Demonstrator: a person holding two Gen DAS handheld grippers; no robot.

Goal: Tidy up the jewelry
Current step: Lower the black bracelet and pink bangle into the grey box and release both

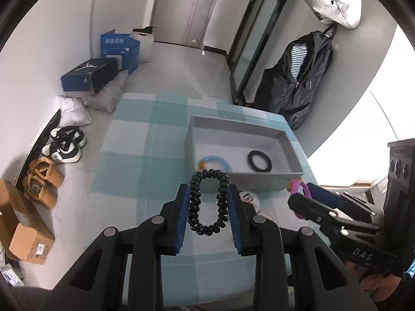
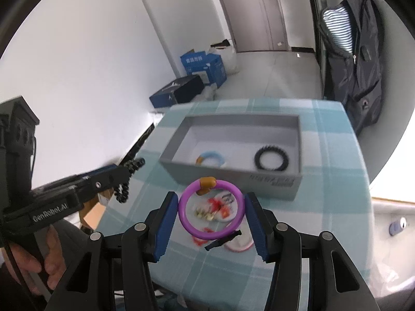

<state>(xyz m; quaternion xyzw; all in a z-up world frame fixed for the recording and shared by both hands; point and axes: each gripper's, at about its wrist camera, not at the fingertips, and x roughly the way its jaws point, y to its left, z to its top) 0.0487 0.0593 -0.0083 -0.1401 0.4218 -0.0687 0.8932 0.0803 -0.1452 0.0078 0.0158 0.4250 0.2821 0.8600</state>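
My left gripper [image 1: 209,193] is shut on a black spiral hair tie [image 1: 209,203], squeezed into an oval above the checked cloth. My right gripper [image 2: 211,208] is shut on a purple ring with an orange bead [image 2: 211,210]; the same purple ring [image 1: 301,194] shows at the right of the left wrist view. Beyond both stands a grey box [image 1: 262,182], its near wall [image 2: 233,178] facing me. Inside it lie a blue ring [image 2: 211,158] and a black spiral tie [image 2: 271,158]. The left gripper with its tie [image 2: 124,181] shows at the left of the right wrist view.
Small jewelry pieces, red and gold, lie on white pads [image 2: 220,208] on the teal checked table [image 1: 145,160], with a black clip [image 2: 223,239] nearby. Shoes [image 1: 64,142] and cardboard boxes [image 1: 23,233] crowd the floor to the left. A dark jacket [image 1: 298,83] hangs at the right.
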